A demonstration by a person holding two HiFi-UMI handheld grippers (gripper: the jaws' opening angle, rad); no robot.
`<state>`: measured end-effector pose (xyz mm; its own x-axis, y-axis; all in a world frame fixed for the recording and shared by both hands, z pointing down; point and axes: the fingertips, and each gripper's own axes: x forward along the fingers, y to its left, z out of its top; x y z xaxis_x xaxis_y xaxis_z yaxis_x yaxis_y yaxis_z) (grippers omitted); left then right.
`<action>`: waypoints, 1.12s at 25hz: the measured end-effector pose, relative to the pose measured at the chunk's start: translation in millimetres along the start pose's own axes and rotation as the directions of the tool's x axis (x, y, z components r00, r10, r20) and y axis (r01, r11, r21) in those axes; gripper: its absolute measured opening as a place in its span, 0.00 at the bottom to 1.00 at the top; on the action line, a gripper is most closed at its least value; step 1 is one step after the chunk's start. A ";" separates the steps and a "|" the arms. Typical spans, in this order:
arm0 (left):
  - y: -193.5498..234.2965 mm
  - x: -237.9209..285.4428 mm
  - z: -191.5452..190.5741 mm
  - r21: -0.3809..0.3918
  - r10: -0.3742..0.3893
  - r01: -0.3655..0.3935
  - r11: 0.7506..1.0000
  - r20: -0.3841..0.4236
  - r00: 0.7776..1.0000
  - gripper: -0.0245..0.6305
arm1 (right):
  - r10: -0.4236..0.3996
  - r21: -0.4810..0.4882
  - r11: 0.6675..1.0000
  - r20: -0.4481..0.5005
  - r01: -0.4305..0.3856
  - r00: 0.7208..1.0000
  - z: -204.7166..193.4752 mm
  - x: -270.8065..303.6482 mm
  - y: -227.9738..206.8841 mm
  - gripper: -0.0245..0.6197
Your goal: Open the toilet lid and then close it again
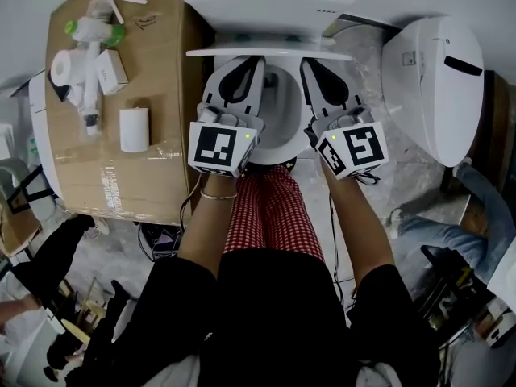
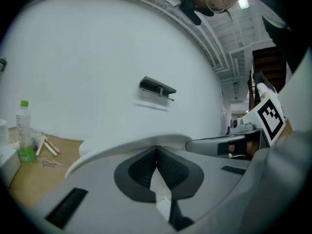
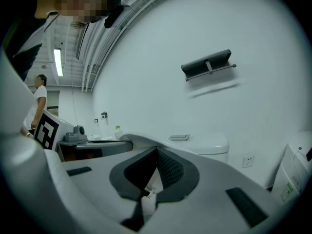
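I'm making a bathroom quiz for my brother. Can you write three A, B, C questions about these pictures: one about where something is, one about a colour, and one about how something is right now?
1. Where does the plastic bottle stand?
A. on the brown table beside the toilet
B. inside the bowl
C. on the tank

2. What colour is the bottle's cap?
A. red
B. blue
C. green

3. How are the jaws of the left gripper?
A. wide apart
B. shut together
C. clamped on the bottle

Answers:
1 A: the left gripper view shows it upright on the brown top, off to the side.
2 C: the cap is bright green.
3 B: in the left gripper view the two dark pads meet at their tips.
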<state>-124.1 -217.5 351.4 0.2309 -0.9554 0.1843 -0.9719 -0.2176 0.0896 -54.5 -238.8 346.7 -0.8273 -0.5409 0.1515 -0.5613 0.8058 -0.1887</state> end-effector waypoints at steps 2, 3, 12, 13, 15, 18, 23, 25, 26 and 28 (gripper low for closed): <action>2.7 4.5 2.5 0.009 0.006 -0.006 1.000 0.001 1.000 0.04 | 0.000 0.003 1.000 0.009 -0.001 1.000 3.3 2.2 -4.2 0.07; 4.1 6.7 3.7 0.011 0.007 -0.007 1.000 0.004 1.000 0.04 | 0.001 0.003 1.000 0.013 -0.001 1.000 4.9 3.3 -6.6 0.07; 10.4 25.5 8.7 0.031 0.028 -0.029 0.999 0.002 1.000 0.04 | 0.039 -0.012 0.999 0.020 -0.039 0.999 13.6 16.0 -18.9 0.07; 10.4 27.4 9.5 0.031 0.028 -0.028 0.999 0.003 1.000 0.04 | 0.044 -0.011 0.999 0.020 -0.044 0.999 14.2 17.6 -19.7 0.07; 11.3 31.0 11.2 0.025 0.032 -0.032 0.999 0.008 0.999 0.04 | 0.056 -0.014 0.998 0.021 -0.056 0.998 15.3 20.6 -21.7 0.07; 14.9 37.1 13.0 0.019 0.045 -0.045 0.999 0.015 0.999 0.04 | 0.069 -0.019 0.997 0.024 -0.068 0.997 18.6 25.2 -26.3 0.07; 18.8 44.0 14.5 0.008 0.063 -0.063 0.998 0.017 0.998 0.04 | 0.078 -0.028 0.997 0.029 -0.077 0.997 22.9 33.1 -35.1 0.07; 19.1 44.5 15.3 0.001 0.066 -0.066 0.998 0.018 0.998 0.04 | 0.078 -0.037 0.996 0.029 -0.077 0.997 24.3 37.5 -38.6 0.07; 19.3 44.4 15.5 0.000 0.068 -0.068 0.998 0.017 0.998 0.04 | 0.078 -0.038 0.996 0.030 -0.077 0.997 24.8 39.7 -40.3 0.07; 18.8 44.2 14.6 -0.004 0.071 -0.071 0.997 0.013 0.997 0.04 | 0.075 -0.036 0.997 0.031 -0.074 0.997 25.2 42.3 -43.7 0.07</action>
<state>-132.8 -266.8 347.0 0.1607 -0.9709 0.1776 -0.9856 -0.1485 0.0803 -65.5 -302.9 336.9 -0.8675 -0.4858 0.1064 -0.4972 0.8520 -0.1641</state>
